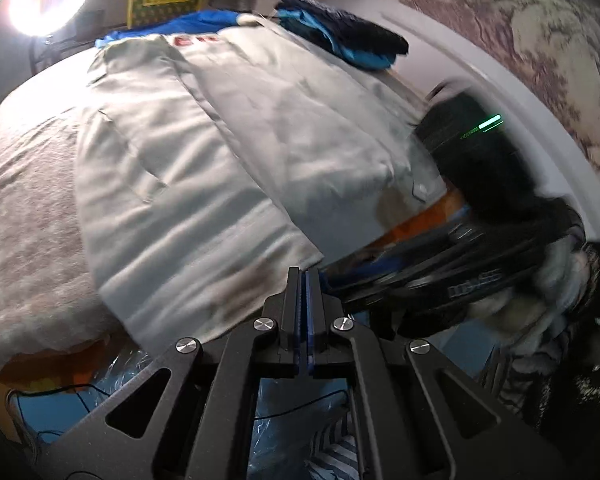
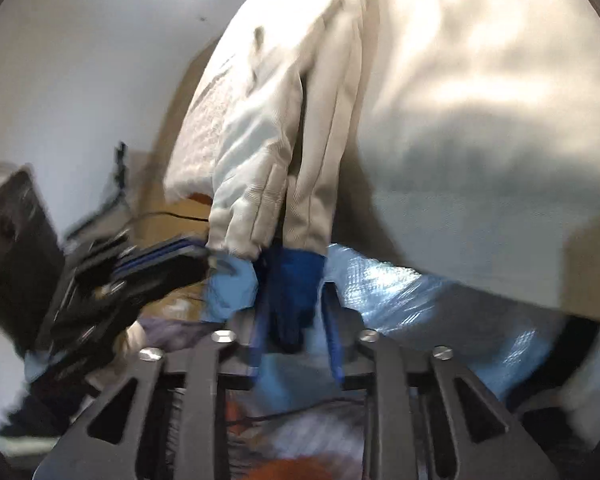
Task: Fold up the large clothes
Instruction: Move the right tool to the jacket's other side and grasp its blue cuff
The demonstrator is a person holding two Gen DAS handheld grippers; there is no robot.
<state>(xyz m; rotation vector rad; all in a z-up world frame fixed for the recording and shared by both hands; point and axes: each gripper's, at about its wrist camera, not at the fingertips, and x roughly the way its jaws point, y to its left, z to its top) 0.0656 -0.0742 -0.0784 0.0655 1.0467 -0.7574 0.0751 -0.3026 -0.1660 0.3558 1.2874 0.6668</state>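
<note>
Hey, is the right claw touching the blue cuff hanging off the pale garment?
Cannot tell. In the right wrist view the blue cuff hangs between the right claw fingers, but blur hides any contact or gap.

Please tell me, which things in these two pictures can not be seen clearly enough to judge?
- Right wrist view: whether the right gripper pinches the blue cuff is lost to motion blur.
- Left wrist view: the red letters on the grey garment are partly hidden by a fold.
- Left wrist view: the left gripper is shut; whether it pinches cloth is unclear.
</note>
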